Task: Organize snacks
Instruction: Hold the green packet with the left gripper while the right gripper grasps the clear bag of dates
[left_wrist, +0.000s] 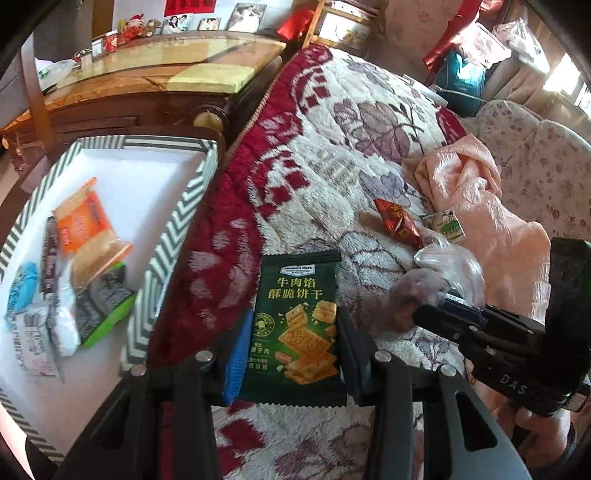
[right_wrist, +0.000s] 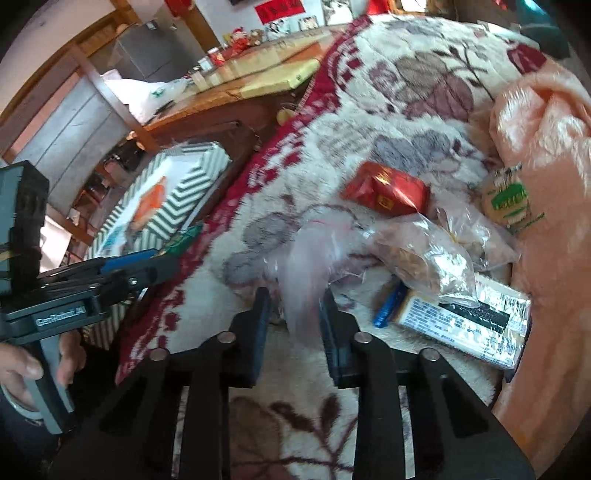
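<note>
Fleece blanket (left_wrist: 332, 122) is covering the bed, red and cream. Left gripper (left_wrist: 291, 332) is gripping a green cracker packet (left_wrist: 299, 317) above it, jaws clamped on its sides. Right gripper (right_wrist: 293, 310) is pinching a clear plastic bag (right_wrist: 417, 258), jaws closed on the film. Beyond are lying a red packet (right_wrist: 388, 192) and a green-labelled snack (right_wrist: 509, 199). Striped tray (left_wrist: 166, 236) at the bedside is holding several snack packets (left_wrist: 88, 225).

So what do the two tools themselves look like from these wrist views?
Both are black two-finger handheld rigs with silver pivot bolts. The left tool has a blue ribbed pad on one finger, a grey handle and white lettering on its body. The right tool carries "DAS" lettering and a boxy black block on top.
</note>
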